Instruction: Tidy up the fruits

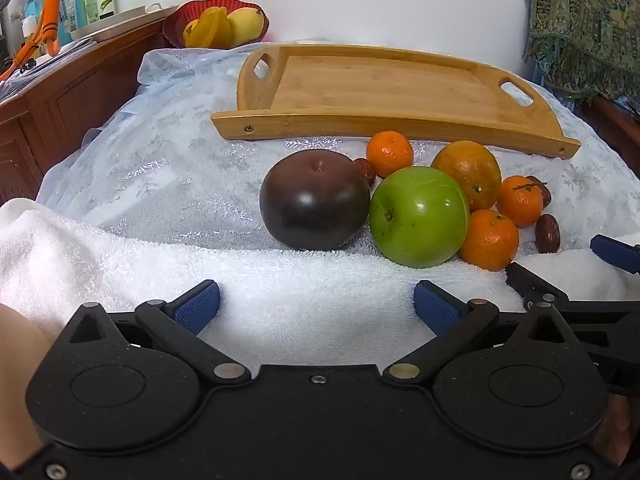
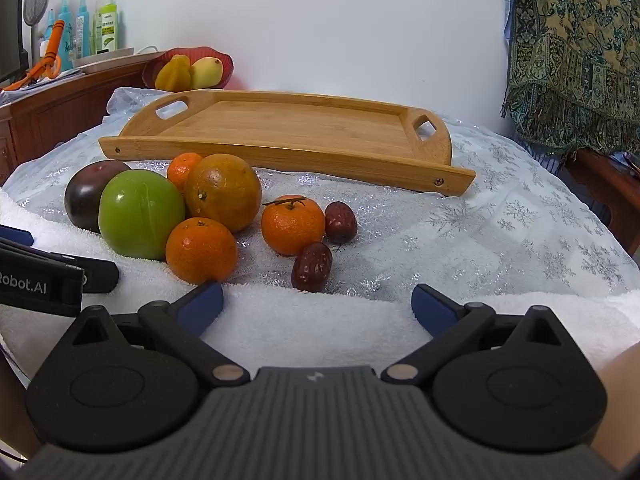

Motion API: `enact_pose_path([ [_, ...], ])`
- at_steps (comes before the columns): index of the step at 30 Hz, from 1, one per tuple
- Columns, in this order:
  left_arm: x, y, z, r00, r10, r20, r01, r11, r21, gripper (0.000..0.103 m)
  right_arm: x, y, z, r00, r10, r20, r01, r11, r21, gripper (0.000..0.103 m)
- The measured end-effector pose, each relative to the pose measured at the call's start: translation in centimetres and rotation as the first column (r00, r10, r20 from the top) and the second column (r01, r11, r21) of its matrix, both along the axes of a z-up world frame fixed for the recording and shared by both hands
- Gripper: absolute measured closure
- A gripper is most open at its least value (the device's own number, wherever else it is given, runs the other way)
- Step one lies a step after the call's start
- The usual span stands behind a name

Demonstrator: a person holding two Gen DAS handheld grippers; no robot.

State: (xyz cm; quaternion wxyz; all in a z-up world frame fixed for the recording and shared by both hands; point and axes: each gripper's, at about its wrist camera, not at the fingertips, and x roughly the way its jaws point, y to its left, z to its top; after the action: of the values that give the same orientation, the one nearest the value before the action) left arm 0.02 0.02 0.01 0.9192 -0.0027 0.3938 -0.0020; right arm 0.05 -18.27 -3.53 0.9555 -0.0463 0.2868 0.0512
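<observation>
Both the left gripper (image 1: 316, 306) and the right gripper (image 2: 318, 306) hover over a white towel (image 1: 280, 280) with jaws spread wide and nothing between them. Beyond the towel, a dark purple fruit (image 1: 315, 205), green apple (image 1: 419, 217), large orange (image 1: 468, 174), three mandarins (image 2: 201, 250) and red dates (image 2: 312, 267) cluster on the snowflake cloth (image 2: 500, 232). The bamboo tray (image 2: 288, 128) sits behind them.
</observation>
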Motion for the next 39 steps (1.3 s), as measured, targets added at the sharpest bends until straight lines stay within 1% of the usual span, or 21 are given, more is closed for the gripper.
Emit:
enact_pose_path([
  [12, -0.4, 0.81, -0.01, 1.0, 0.005, 0.009, -0.005, 1.0, -0.003, 0.0, -0.01, -0.02, -0.07, 1.0, 0.001, 0.0, -0.001, 1.0, -0.003, 0.0],
  [14, -0.02, -0.01, -0.02, 1.0, -0.001, -0.001, 0.001, 1.0, 0.009, 0.0, 0.0, 0.0, -0.02, 1.0, 0.001, 0.0, -0.001, 1.0, -0.003, 0.0],
  [39, -0.03, -0.02, -0.03, 1.0, -0.001, -0.002, 0.001, 1.0, 0.011, 0.0, -0.07, -0.03, -0.01, 1.0, 0.001, 0.003, -0.001, 1.0, -0.003, 0.0],
])
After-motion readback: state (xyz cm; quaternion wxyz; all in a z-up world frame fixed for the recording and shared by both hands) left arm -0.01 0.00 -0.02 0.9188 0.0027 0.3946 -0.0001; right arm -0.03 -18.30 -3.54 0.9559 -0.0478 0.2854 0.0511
